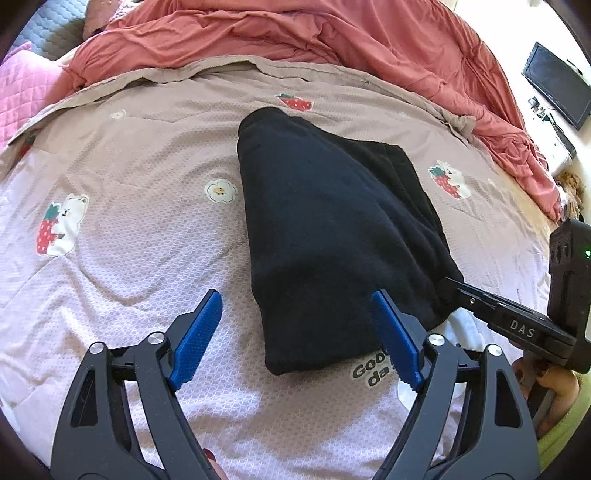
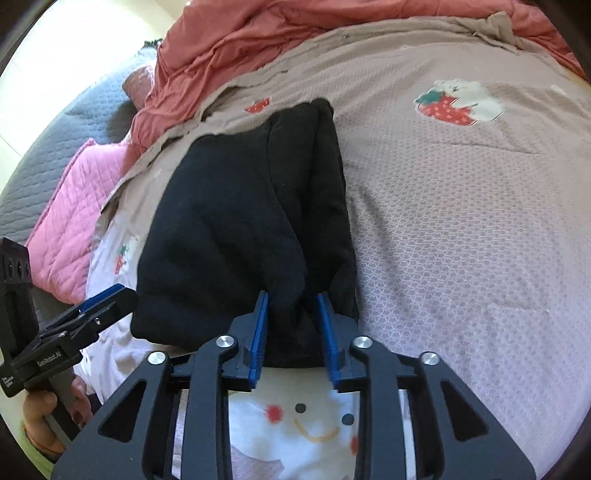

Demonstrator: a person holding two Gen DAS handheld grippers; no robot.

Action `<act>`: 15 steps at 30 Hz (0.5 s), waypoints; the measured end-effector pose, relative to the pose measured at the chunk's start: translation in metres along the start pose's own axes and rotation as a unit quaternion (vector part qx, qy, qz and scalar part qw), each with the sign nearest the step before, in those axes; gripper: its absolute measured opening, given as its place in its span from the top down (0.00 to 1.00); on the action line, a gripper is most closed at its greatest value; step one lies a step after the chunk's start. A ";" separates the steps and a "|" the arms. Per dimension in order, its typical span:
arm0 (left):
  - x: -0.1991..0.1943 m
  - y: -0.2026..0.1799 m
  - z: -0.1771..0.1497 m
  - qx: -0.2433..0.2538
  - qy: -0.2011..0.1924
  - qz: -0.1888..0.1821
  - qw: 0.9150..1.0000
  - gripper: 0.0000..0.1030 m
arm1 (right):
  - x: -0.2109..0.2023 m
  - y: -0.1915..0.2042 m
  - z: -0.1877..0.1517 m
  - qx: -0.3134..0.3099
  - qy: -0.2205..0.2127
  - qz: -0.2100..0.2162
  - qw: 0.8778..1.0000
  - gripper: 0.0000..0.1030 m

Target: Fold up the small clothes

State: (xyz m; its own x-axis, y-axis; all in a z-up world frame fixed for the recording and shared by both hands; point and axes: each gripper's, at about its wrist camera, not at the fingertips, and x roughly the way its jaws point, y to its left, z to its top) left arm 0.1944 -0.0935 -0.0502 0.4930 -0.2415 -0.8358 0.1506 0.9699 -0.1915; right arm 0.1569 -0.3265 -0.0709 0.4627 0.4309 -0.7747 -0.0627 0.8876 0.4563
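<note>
A black folded garment (image 1: pixel 325 221) (image 2: pixel 229 221) lies on the mauve bedspread (image 1: pixel 147 166) (image 2: pixel 461 221) printed with strawberries and bears. My left gripper (image 1: pixel 295 295) stands open and wide: its right pad hangs over the garment's near edge and its left pad over bare bedspread, pressing nothing. It also shows at the left edge of the right wrist view as the left gripper (image 2: pixel 107 299). My right gripper (image 2: pixel 292 295) is shut on the garment's near right edge, with bunched black cloth filling the gap between its blue pads. In the left wrist view one finger of the right gripper (image 1: pixel 454 286) meets that same edge.
A rumpled red duvet (image 1: pixel 295 33) (image 2: pixel 258 37) is heaped along the far side of the bed. A pink quilted pillow (image 1: pixel 18 92) (image 2: pixel 70 206) lies at the left. A dark screen (image 1: pixel 557 85) hangs on the wall at right. A hand (image 2: pixel 40 402) holds the left gripper's handle.
</note>
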 end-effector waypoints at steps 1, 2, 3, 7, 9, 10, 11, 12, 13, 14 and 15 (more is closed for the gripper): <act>-0.002 0.000 -0.001 0.000 -0.002 0.000 1.000 0.24 | -0.003 0.001 -0.002 -0.003 -0.004 -0.006 1.000 0.65; -0.004 0.000 -0.001 0.001 -0.003 -0.001 1.000 0.24 | -0.007 0.003 -0.004 -0.008 -0.010 -0.016 1.000 0.56; -0.007 0.000 -0.001 0.001 -0.005 0.000 1.000 0.23 | -0.013 0.006 -0.006 -0.015 -0.019 -0.034 0.999 0.51; -0.020 0.003 -0.003 -0.003 -0.014 -0.001 1.000 0.20 | -0.036 0.009 -0.010 -0.021 -0.067 -0.051 0.996 0.30; -0.030 0.004 -0.004 -0.002 -0.022 -0.005 1.000 0.14 | -0.052 0.012 -0.013 -0.029 -0.100 -0.060 0.993 0.20; -0.034 0.003 -0.004 -0.002 -0.026 -0.004 1.000 0.12 | -0.058 0.015 -0.015 -0.033 -0.112 -0.062 0.991 0.15; -0.040 0.003 -0.004 0.000 -0.031 -0.002 1.000 0.09 | -0.067 0.018 -0.018 -0.039 -0.128 -0.066 0.989 0.09; -0.046 0.003 -0.005 0.001 -0.036 0.002 0.999 0.09 | -0.074 0.021 -0.022 -0.045 -0.141 -0.071 0.986 0.08; -0.051 0.004 -0.006 0.002 -0.040 0.005 0.999 0.09 | -0.079 0.024 -0.024 -0.051 -0.150 -0.073 0.985 0.08; -0.056 0.004 -0.006 0.003 -0.042 0.008 0.999 0.09 | -0.087 0.030 -0.028 -0.060 -0.163 -0.077 0.982 0.07; -0.062 0.004 -0.008 0.005 -0.046 0.013 0.999 0.09 | -0.094 0.034 -0.032 -0.067 -0.170 -0.078 0.980 0.07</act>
State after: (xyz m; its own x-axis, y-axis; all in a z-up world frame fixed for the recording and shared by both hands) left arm 0.1577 -0.0748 -0.0032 0.5731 -0.2191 -0.7897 0.1446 0.9755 -0.1656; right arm 0.0829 -0.3313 0.0032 0.7431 0.2287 -0.6289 -0.0725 0.9618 0.2641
